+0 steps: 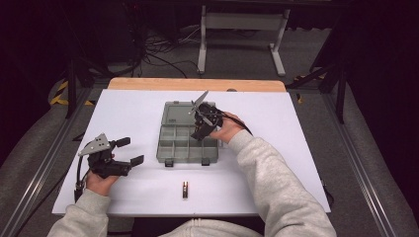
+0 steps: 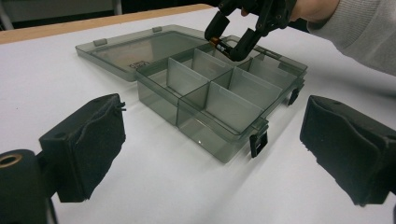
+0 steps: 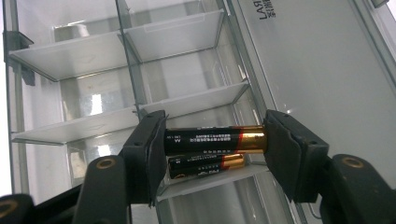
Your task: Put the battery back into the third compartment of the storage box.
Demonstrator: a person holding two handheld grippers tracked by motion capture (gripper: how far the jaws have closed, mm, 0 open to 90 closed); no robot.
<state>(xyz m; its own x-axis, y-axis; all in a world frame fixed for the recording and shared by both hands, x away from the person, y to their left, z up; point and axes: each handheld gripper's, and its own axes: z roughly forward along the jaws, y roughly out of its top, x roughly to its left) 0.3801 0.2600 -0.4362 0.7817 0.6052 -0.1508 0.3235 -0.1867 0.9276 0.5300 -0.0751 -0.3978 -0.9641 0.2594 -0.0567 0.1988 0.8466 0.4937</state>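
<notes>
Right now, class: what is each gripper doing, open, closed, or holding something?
Left gripper: open, holding nothing, resting on the table.
Right gripper: shut on a battery, over the open organiser box, where another battery lies.

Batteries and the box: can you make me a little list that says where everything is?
box: clear grey organizer box, lid open flat on the white table
right gripper: over a back compartment, fingers shut on a battery by its ends
second battery: lying in the compartment just below the held one
third battery: on the table in front of the box
left gripper: open, holding nothing, left of the box
</notes>
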